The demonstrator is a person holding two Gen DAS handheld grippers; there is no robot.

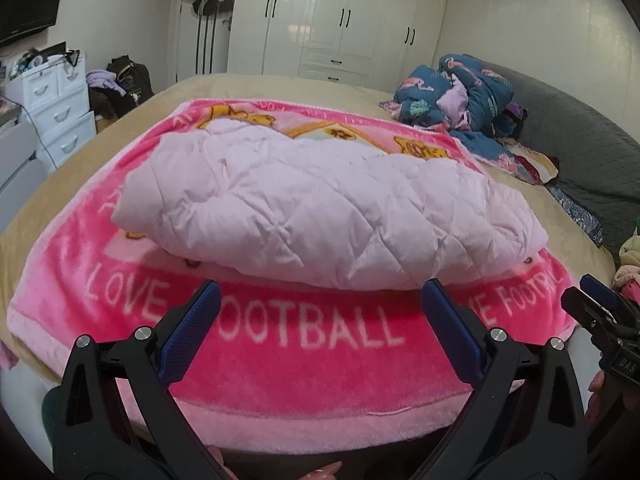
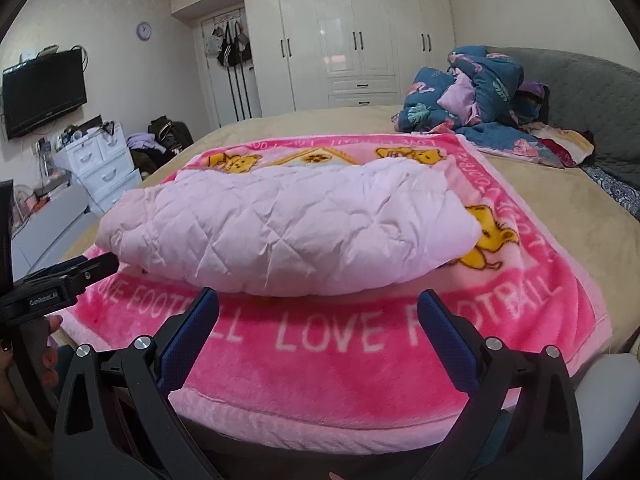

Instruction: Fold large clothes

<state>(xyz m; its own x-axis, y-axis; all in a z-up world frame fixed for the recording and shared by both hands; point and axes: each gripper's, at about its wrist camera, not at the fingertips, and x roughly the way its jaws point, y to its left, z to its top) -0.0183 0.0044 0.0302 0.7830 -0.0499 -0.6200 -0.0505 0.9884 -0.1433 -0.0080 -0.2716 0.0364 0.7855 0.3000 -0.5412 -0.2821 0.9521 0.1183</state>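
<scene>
Hovering with both my left gripper [image 1: 320, 292] and right gripper [image 2: 318, 300] spread wide and empty, I judged the pale pink quilted garment [image 1: 320, 208] needed even, low pinches at its near edge.

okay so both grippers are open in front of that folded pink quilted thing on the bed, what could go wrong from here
1. The quilted garment looks puffy, so an open left gripper or right gripper may pinch only the top layer, and the fold could spring apart.
2. It lies on the pink blanket; a low grab might catch blanket fabric too.
3. The grippers sit close together and could collide.
</scene>
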